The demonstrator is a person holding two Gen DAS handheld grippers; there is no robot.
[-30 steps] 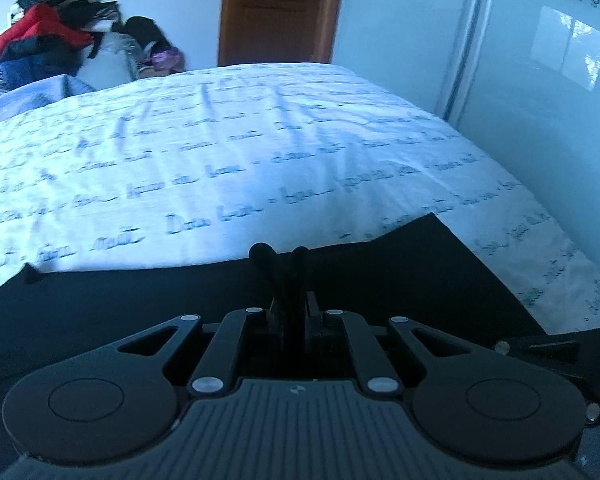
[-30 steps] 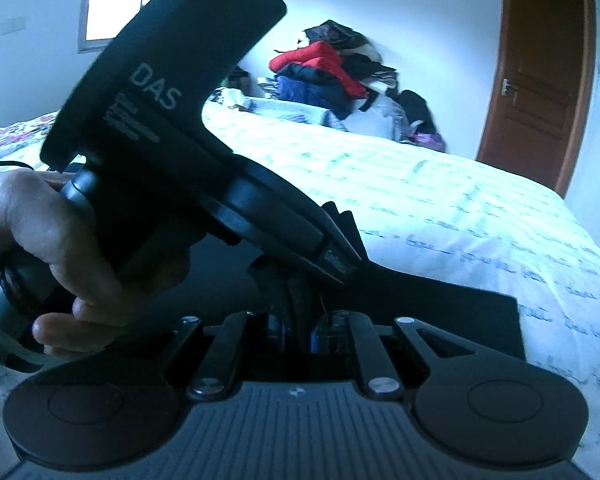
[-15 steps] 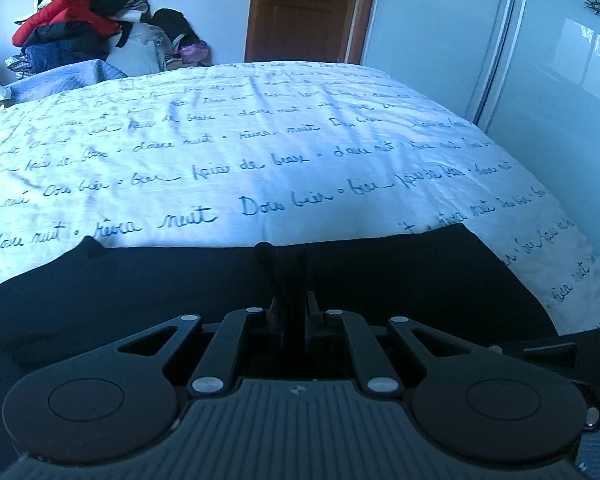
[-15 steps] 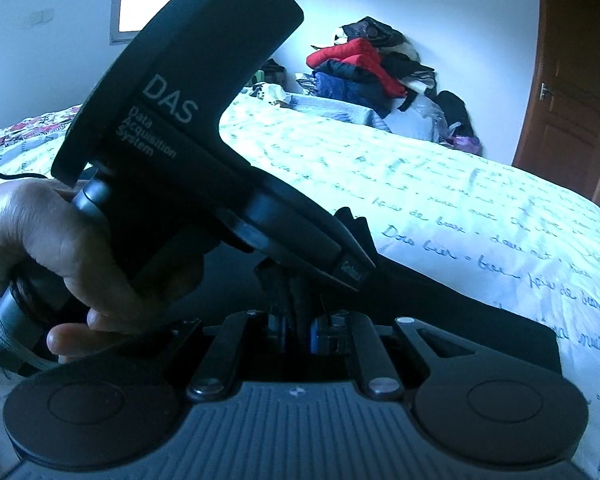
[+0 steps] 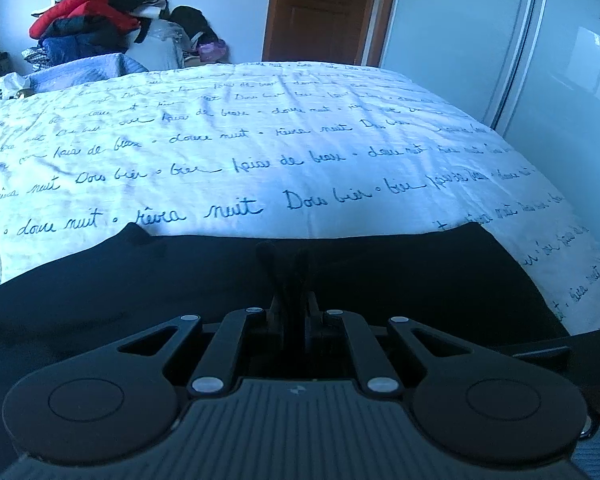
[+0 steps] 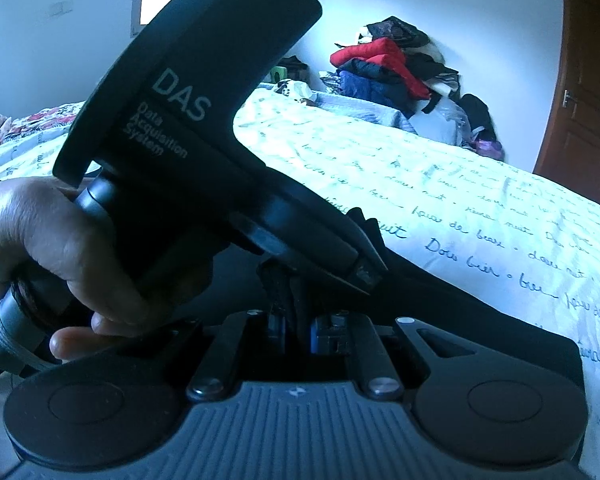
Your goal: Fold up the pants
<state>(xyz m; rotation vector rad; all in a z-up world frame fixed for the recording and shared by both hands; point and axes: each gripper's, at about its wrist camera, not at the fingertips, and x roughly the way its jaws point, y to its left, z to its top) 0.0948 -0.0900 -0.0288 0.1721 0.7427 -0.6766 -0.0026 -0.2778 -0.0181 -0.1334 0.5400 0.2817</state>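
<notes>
The black pants (image 5: 340, 276) are spread along the near edge of the bed (image 5: 260, 152), on its script-printed sheet. The left gripper (image 5: 286, 256) is held low over the cloth, its fingers (image 5: 266, 258) pressed together; fabric appears to be pinched between them, though dark on dark leaves this uncertain. The right gripper (image 6: 286, 280) is likewise clenched, largely hidden behind the left unit. A fold seems under way; next, the held edge would need to be carried across and laid flat.
</notes>
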